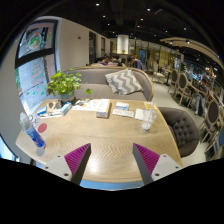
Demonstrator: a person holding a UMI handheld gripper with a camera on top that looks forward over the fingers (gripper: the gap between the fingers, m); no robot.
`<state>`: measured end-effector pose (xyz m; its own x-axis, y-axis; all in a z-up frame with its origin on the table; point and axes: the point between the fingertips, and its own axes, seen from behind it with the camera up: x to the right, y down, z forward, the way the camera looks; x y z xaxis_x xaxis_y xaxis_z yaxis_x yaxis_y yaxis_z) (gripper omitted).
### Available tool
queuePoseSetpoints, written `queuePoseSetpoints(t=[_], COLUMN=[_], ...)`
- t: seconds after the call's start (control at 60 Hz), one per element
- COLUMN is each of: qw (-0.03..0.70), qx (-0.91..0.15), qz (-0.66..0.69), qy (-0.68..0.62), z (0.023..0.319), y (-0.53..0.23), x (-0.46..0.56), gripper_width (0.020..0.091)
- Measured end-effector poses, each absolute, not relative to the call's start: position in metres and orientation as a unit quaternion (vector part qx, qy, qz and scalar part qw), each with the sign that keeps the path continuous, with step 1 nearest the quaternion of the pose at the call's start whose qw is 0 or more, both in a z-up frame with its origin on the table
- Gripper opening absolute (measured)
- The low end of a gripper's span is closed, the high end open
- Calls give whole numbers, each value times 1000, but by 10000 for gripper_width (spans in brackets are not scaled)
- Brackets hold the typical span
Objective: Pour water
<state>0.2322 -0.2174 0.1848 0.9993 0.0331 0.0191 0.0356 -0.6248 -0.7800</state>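
Gripper (112,160) hovers level over the round wooden table (105,135), fingers spread wide, holding nothing. Plastic bottle (32,132) off left, what looks like a clear glass (148,118) ahead right.

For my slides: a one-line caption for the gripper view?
Open claw hovers over a wooden table, water bottle and glass ahead.

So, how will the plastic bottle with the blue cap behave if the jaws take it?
The bottle is tall and narrow, so a push near its top would probably tip it. It looks like thin clear plastic, so it may dent under pressure. The gripper hangs open above the table, well short of the bottle.
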Motion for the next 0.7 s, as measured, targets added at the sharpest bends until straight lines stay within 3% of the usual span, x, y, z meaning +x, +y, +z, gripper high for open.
queuePoseSetpoints(t=[0.317, 0.433, 0.45, 0.7], qw=[417, 401, 401, 409], qx=[-908, -915, -914, -908], qz=[2, 24, 26, 56], qy=[-38, -51, -53, -71], z=[147, 136, 122, 110], y=[-229, -258, -256, -280], x=[194, 133, 129, -36], gripper_width=[857, 858, 858, 858])
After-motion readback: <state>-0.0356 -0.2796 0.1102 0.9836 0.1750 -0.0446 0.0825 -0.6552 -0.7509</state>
